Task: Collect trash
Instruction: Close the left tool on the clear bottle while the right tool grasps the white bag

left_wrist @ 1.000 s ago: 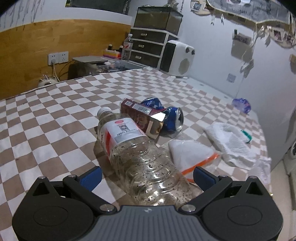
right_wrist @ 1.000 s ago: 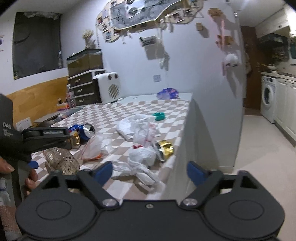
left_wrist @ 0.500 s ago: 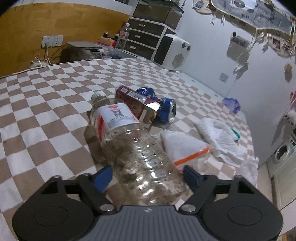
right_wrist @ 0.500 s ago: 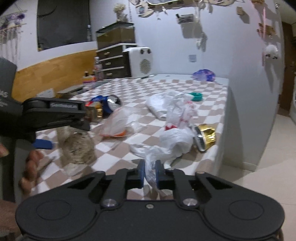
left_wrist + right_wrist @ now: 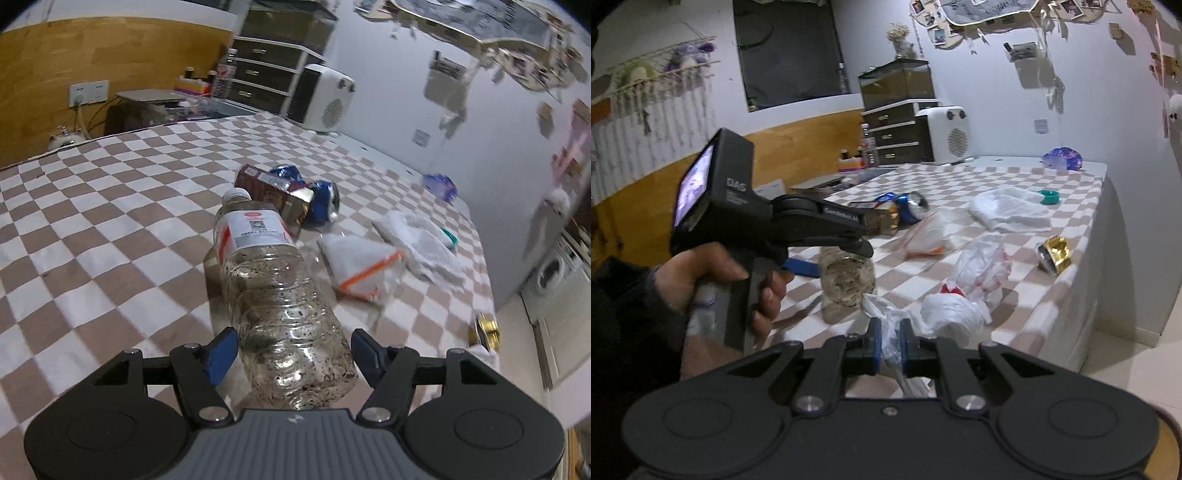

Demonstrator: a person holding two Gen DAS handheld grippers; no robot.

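A clear plastic bottle (image 5: 273, 280) with dark specks inside lies on the checkered table (image 5: 92, 221), cap pointing away. My left gripper (image 5: 293, 347) straddles its base; the jaws are closing, and a thin gap still shows at the right pad. From the right wrist, a hand holds the left gripper (image 5: 842, 262) over the bottle (image 5: 849, 284). My right gripper (image 5: 890, 343) is shut on a twisted end of the crumpled white plastic bag (image 5: 955, 312) near the table's front edge.
Beyond the bottle lie a red carton (image 5: 269, 192), a blue can (image 5: 325, 201), a clear zip bag with an orange strip (image 5: 358, 258) and a white cloth (image 5: 421, 240). A crushed gold can (image 5: 1054, 254) sits at the table's right edge. A white heater (image 5: 325, 99) stands at the back.
My left gripper's jaws have narrowed around the bottle's base. My right gripper went from open to shut on the white bag and swung left, bringing the left hand into its view.
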